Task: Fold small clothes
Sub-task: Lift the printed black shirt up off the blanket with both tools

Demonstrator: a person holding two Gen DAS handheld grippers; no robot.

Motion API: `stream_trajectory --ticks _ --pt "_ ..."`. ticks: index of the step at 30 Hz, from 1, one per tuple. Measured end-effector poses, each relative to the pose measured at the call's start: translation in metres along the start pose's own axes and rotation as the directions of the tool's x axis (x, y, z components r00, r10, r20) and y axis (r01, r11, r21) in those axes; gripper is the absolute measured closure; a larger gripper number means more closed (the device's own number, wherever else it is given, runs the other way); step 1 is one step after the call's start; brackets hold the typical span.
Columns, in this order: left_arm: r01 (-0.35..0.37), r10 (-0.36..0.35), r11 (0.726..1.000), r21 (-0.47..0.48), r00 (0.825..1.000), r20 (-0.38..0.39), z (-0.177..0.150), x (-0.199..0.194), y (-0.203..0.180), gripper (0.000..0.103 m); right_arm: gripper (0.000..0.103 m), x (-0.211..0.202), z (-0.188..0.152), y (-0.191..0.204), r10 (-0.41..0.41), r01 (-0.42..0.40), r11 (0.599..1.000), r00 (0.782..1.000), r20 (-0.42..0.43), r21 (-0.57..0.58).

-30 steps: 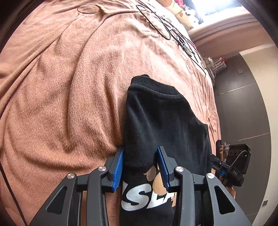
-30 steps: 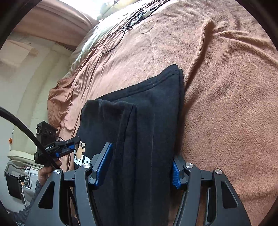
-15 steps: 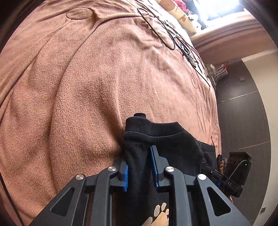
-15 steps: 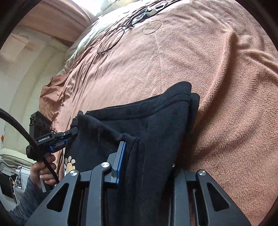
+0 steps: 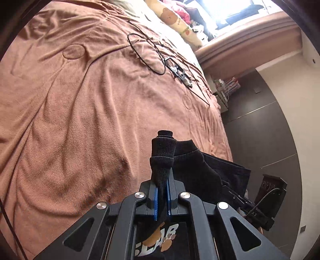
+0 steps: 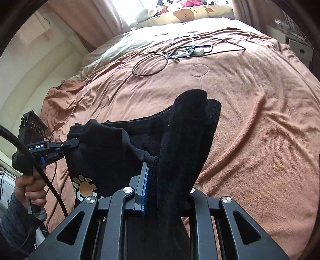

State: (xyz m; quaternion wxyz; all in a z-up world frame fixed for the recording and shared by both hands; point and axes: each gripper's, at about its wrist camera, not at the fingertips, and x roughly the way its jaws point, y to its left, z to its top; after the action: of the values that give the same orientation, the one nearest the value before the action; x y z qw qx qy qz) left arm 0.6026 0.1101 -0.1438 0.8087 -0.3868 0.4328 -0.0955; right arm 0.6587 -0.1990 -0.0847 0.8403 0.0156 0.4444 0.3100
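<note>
Both grippers are coming up off the blanket [image 5: 80, 120] now: a second ago the shirt [image 5: 196, 170] was lying flat between wide-open jaws, and now each pair is pinching it and lifting.

The left gripper [image 5: 162, 192] is clamping a ribbed edge of the shirt, blue pads nearly together with only fabric between them, the cloth sticking up just ahead of the fingertips. Below the linkage this view is catching the printed letters and paw marks, which the other view shows only in part. At the right edge it is also picking up the right gripper [image 5: 258, 212].

The right gripper [image 6: 166, 192] is squeezing a thick fold of the shirt [image 6: 188, 140]; one blue pad is showing, the other is hidden behind cloth. Only this view is showing a hand [image 6: 30, 192] in a grey sleeve gripping the left gripper's handle, and the shirt sagging between the two grippers, hanging just above the blanket [image 6: 260, 120].

Cables [image 6: 152, 64] are lying well beyond, near the pillow [image 6: 190, 14].
</note>
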Motion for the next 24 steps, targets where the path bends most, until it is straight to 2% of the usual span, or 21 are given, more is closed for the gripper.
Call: stream_trajectory --ticks 7,14,24 --pt "0.053 -0.055 0.998 0.041 0.998 0.038 -0.011 -0.039 -0.035 0.097 0.088 -0.063 -0.018 0.020 -0.030 0.032 0.999 0.997 0.067 -0.017" --pt "0.119 -0.127 0.986 0.114 0.990 0.067 -0.024 -0.079 -0.086 0.097 0.089 -0.133 -0.042 0.039 -0.057 0.062 0.998 0.988 0.144 -0.030" --pt "0.225 -0.247 0.949 0.219 0.966 0.079 -0.048 -0.127 -0.162 0.097 0.089 -0.245 -0.081 0.065 -0.098 0.113 0.993 0.955 0.280 -0.040"
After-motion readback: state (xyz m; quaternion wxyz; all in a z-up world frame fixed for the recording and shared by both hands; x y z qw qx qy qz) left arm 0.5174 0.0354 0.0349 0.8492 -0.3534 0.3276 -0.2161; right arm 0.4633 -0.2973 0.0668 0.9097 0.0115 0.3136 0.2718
